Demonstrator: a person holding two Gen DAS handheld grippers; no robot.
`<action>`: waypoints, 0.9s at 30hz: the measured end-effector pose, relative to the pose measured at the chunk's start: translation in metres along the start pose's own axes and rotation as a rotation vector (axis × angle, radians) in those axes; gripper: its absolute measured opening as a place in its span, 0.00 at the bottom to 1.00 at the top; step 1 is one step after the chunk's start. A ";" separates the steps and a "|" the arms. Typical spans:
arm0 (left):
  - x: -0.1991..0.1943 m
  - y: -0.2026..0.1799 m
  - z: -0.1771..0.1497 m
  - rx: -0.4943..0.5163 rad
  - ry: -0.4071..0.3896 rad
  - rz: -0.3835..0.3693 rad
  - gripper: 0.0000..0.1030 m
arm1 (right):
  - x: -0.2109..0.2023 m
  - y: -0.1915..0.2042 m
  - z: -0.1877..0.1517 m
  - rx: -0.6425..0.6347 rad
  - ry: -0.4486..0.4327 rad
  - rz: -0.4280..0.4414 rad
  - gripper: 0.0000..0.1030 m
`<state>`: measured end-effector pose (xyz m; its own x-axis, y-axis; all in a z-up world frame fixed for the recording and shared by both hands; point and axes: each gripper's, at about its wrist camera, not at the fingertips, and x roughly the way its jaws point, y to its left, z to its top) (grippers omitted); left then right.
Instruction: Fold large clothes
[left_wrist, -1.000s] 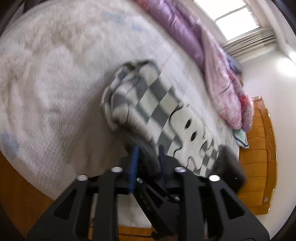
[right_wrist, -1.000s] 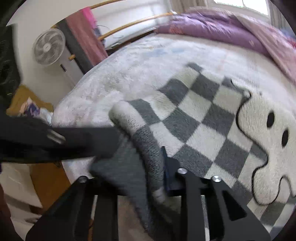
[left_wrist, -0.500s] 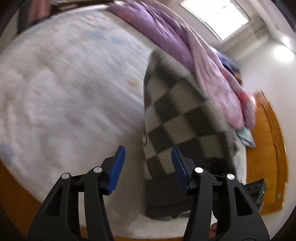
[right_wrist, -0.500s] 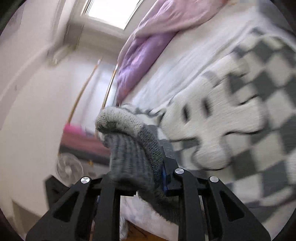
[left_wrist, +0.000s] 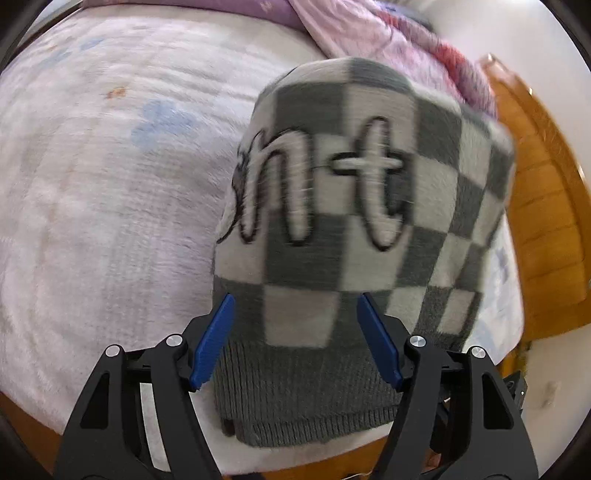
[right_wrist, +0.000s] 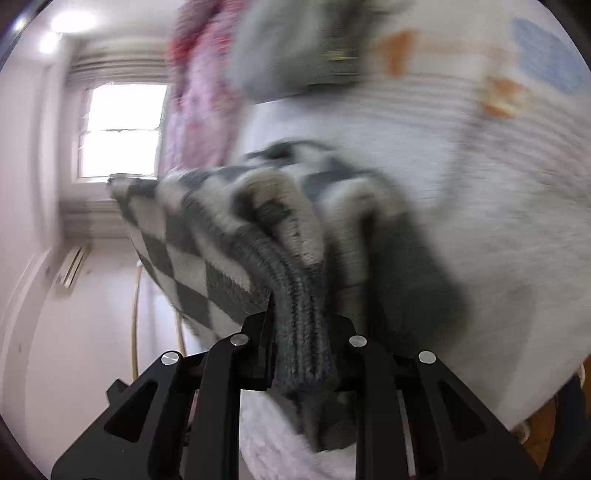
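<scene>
The bed (left_wrist: 92, 206), covered by a white plush blanket with faint blue and orange prints, fills most of the left wrist view; an orange wooden bed frame (left_wrist: 543, 206) borders it at the right. A pink and purple floral quilt (left_wrist: 376, 33) lies bunched along the far edge of the bed.

The grey-and-white checkered knit sweater (left_wrist: 354, 229) with white cursive lettering outlined in black hangs raised above the bed in front of the left gripper, its dark grey ribbed hem (left_wrist: 306, 402) at the bottom of the fabric, near the front edge of the mattress. In the right wrist view the same sweater (right_wrist: 221, 236) is gathered into thick folds and stretches away from the gripper towards the bright window (right_wrist: 122, 129); the picture is blurred.

The left gripper (left_wrist: 295, 339), black with blue pads (left_wrist: 216, 339), is released: its jaws have just been opening and now stand wide apart, with the lower part of the sweater seen between them and neither pad pressing on it.

The right gripper (right_wrist: 303, 332) is clenched on the sweater, its black jaws drawn close on a bunch of the dark ribbed knit, which spills out below them.
</scene>
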<state>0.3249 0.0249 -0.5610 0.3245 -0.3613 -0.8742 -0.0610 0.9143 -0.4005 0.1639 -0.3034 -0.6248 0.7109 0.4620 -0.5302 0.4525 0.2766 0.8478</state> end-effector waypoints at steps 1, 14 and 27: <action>0.015 -0.004 0.001 0.020 0.042 0.022 0.68 | -0.001 -0.009 0.003 0.006 -0.001 -0.029 0.17; 0.018 -0.049 -0.007 0.151 0.036 0.116 0.66 | -0.032 0.080 0.030 -0.527 0.051 -0.235 0.34; 0.090 -0.119 0.112 0.283 0.048 0.171 0.67 | 0.078 0.080 0.079 -0.628 0.200 -0.445 0.00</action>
<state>0.4672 -0.0960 -0.5608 0.2871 -0.2005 -0.9367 0.1558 0.9746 -0.1608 0.2978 -0.3118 -0.5990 0.3974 0.3227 -0.8590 0.2403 0.8669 0.4368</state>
